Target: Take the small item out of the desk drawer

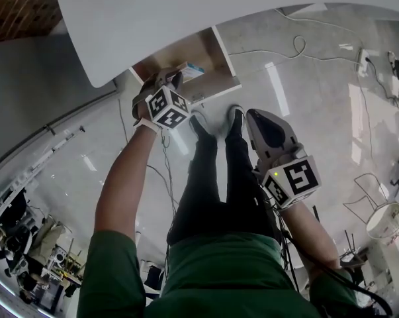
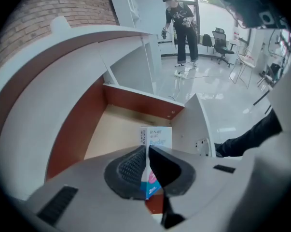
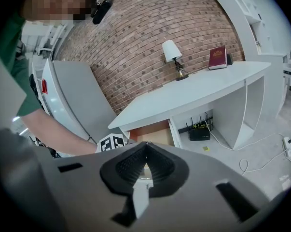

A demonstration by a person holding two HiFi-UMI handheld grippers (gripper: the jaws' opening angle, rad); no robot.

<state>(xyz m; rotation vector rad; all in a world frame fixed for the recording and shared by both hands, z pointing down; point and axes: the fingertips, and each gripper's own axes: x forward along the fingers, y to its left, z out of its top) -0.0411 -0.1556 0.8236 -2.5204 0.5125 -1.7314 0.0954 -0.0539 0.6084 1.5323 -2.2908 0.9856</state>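
The desk drawer [image 1: 216, 53] stands pulled out under the white desk top [image 1: 225, 12]. Inside it is a small white and blue box [image 1: 192, 70], printed as bandages [image 2: 156, 136]. My left gripper [image 1: 175, 82] reaches into the drawer and is shut on that box; in the left gripper view the box's thin edge sits between the pads [image 2: 148, 152]. The drawer's brown back wall [image 2: 135, 99] shows beyond it. My right gripper [image 1: 255, 115] hangs shut and empty to the right, away from the drawer, its jaws [image 3: 145, 147] pointing towards the desk [image 3: 193, 88].
A lamp [image 3: 173, 56] and a red book [image 3: 217, 58] stand on the desk. A black router [image 3: 199, 132] and cables lie under it. Cables and a power strip [image 1: 363, 59] cross the floor. My legs [image 1: 216, 171] stand before the drawer. Another person [image 2: 181, 28] stands far off.
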